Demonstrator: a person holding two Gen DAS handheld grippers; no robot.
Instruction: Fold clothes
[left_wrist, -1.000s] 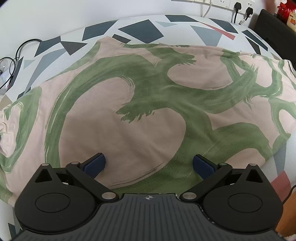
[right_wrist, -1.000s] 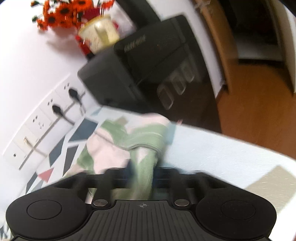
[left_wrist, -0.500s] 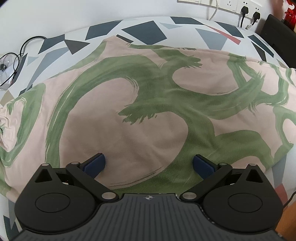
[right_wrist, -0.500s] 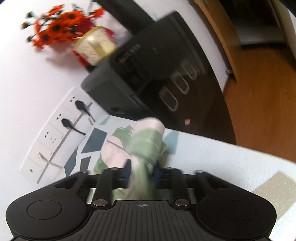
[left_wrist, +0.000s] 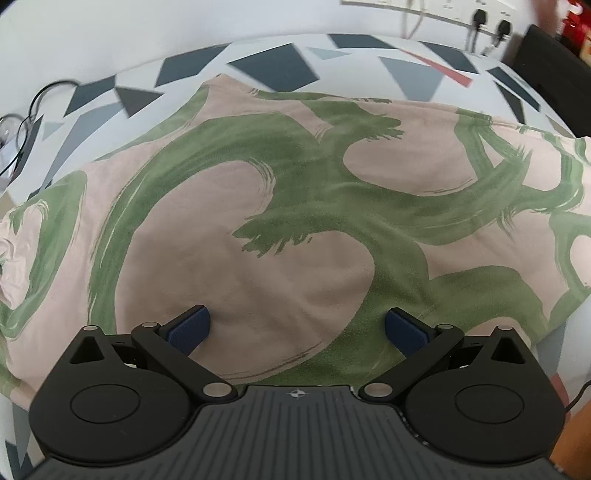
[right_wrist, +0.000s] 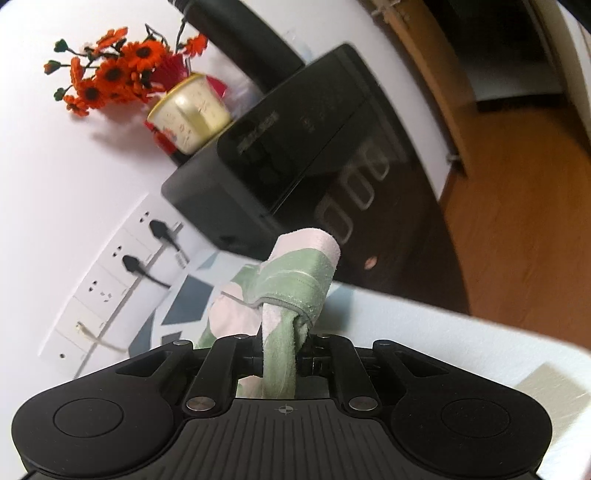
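A pink garment (left_wrist: 295, 229) with broad green brush-stroke markings lies spread over a table whose cloth (left_wrist: 273, 62) has grey and blue triangles. My left gripper (left_wrist: 297, 328) hovers over the garment's near edge, open, with its blue pads (left_wrist: 188, 328) wide apart and nothing between them. In the right wrist view my right gripper (right_wrist: 282, 350) is shut on a bunched green-and-pink edge of the garment (right_wrist: 295, 280), lifted above the table's corner. The pads themselves are hidden by the cloth.
A black cabinet (right_wrist: 295, 155) stands just past the table's corner, with a pot of orange flowers (right_wrist: 147, 88) on top. Wall sockets with plugged black leads (right_wrist: 147, 247) sit behind the table. Loose cables (left_wrist: 22, 129) lie at the far left. Wooden floor (right_wrist: 517, 240) shows right.
The right gripper has lifted the bunched garment edge higher and tilted up, so more wall and cabinet show. In the left wrist view the garment's right side has drawn in and flattened slightly.
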